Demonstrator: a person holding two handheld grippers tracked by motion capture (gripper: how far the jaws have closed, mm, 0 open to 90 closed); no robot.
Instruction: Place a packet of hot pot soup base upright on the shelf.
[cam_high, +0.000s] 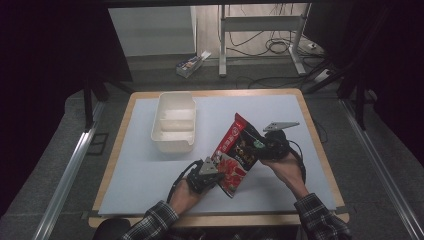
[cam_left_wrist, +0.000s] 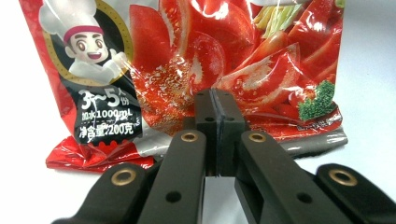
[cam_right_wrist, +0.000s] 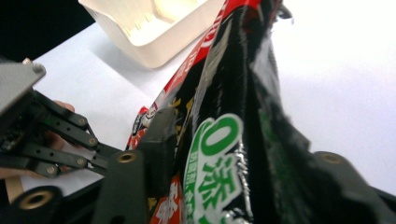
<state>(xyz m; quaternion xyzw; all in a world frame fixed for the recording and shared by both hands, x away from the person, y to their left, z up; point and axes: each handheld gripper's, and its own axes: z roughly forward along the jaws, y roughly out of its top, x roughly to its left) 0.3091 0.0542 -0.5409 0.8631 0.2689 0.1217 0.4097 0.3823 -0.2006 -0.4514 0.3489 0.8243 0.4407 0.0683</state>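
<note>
Here the glossy red plastic pouch of soup base (cam_high: 236, 155), printed with tomato slices and a little cartoon chef, stands tilted above the white-covered table (cam_high: 150, 170), a little right of the frame's centre in the high view. The left tongs (cam_high: 206, 172) are clenched on its lower edge; in the left gripper view the two black pads meet tight on the crimped seam (cam_left_wrist: 215, 122). The right tongs (cam_high: 265, 145) have the pouch's dark back panel between their jaws (cam_right_wrist: 219, 154), and I cannot tell whether the pads press yet. I take this to be the step of securing the pouch with both hands. Next, I judge, comes a firm right-hand grip, then carrying it toward the cream-white rectangular plastic tub (cam_high: 174, 122) at upper left of the pouch. The film looks slippery and crinkled.
</note>
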